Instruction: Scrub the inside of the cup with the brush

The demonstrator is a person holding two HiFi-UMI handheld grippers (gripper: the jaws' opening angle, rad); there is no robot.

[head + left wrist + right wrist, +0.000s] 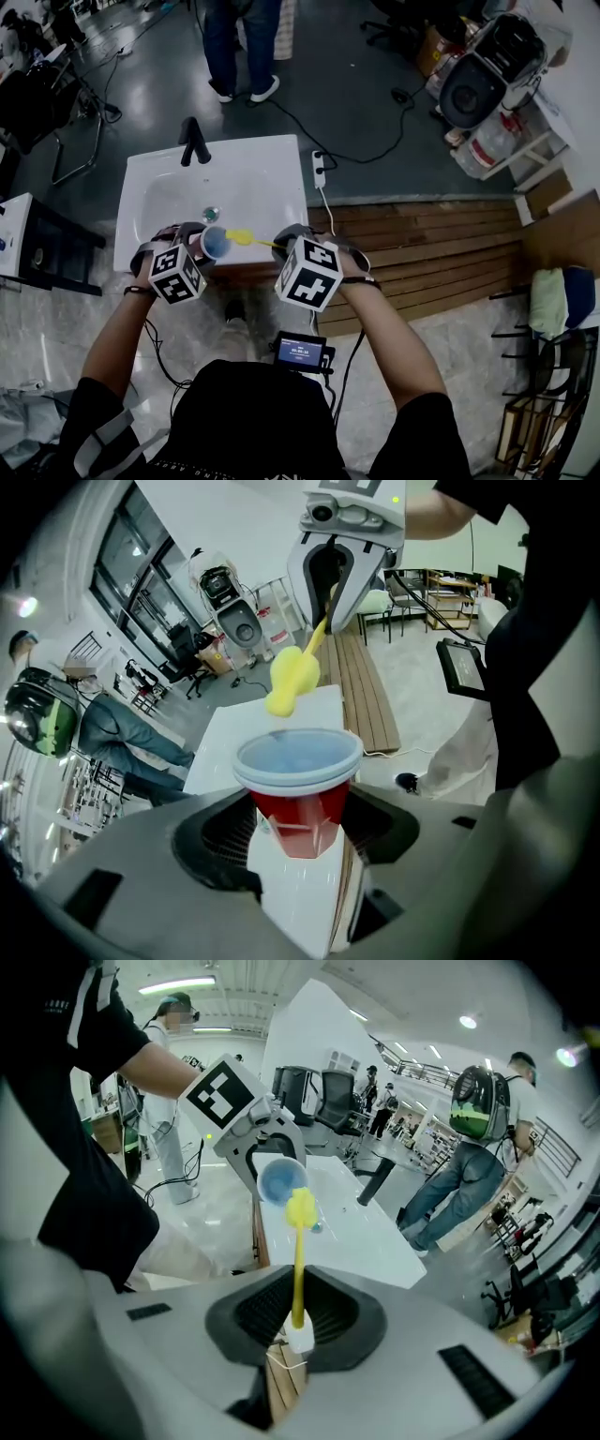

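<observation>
**Head view.** Looks steeply down over a white sink (272, 159) with a black faucet (192, 141). Holds the cup (216, 244) in the left gripper (202, 246) and the brush (247, 238) in the right gripper (281, 244), both above the sink's near edge. Cannot make out either pair of jaws here, as they are hidden under the marker cubes and the hands. Cannot read the print on the small screen (300, 352) below the grippers, as it is too small.

**Left gripper view.** Clamps the left gripper (300, 829) on the red wall of the cup (302, 799), low down, with the pale blue mouth standing clear above the jaws. Loses the cup's base behind the jaw bodies. Finds the yellow head of the brush (291, 682) just beyond the rim, with a sliver of sink between them. Follows the handle up into the right gripper (330, 611).

**Right gripper view.** Pinches the brush (298, 1279) by its white end in the right gripper (298, 1324), jaws nearly together on it, the handle rising straight out from between them. Sets the yellow head against the lower rim of the cup (281, 1185), whose mouth faces this way in the left gripper (277, 1174). Cannot tell from here whether the bristles touch the rim.
</observation>
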